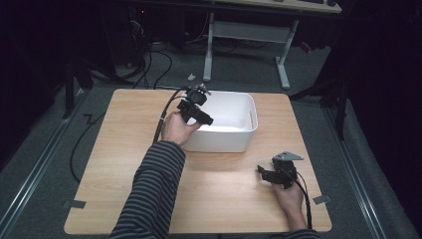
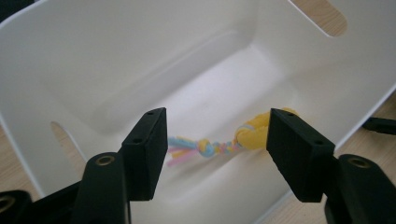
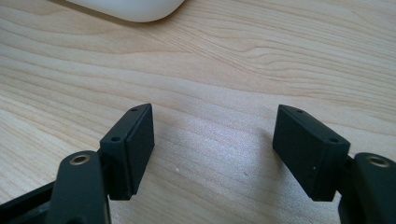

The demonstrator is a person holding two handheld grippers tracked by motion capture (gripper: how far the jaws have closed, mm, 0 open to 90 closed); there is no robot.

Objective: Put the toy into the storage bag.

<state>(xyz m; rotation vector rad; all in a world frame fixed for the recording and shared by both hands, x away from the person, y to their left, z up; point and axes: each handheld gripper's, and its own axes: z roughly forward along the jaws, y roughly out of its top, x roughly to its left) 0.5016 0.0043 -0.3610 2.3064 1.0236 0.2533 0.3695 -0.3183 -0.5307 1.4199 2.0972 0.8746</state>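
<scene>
Left gripper (image 1: 197,110) raised, jaws apart, apparently tilted down; right gripper (image 1: 278,172) low, jaws wide.

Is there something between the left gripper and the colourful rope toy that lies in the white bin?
Nothing visible. The left gripper is above the white bin with its jaws open, and the rope toy lies on the bin's floor straight below them. The bin has no lid, and nothing else lies inside it.

The room was dark around a light wooden table (image 1: 224,199). Behind it, a white-legged desk (image 1: 246,30) stood on grey carpet floor (image 1: 45,164).
</scene>
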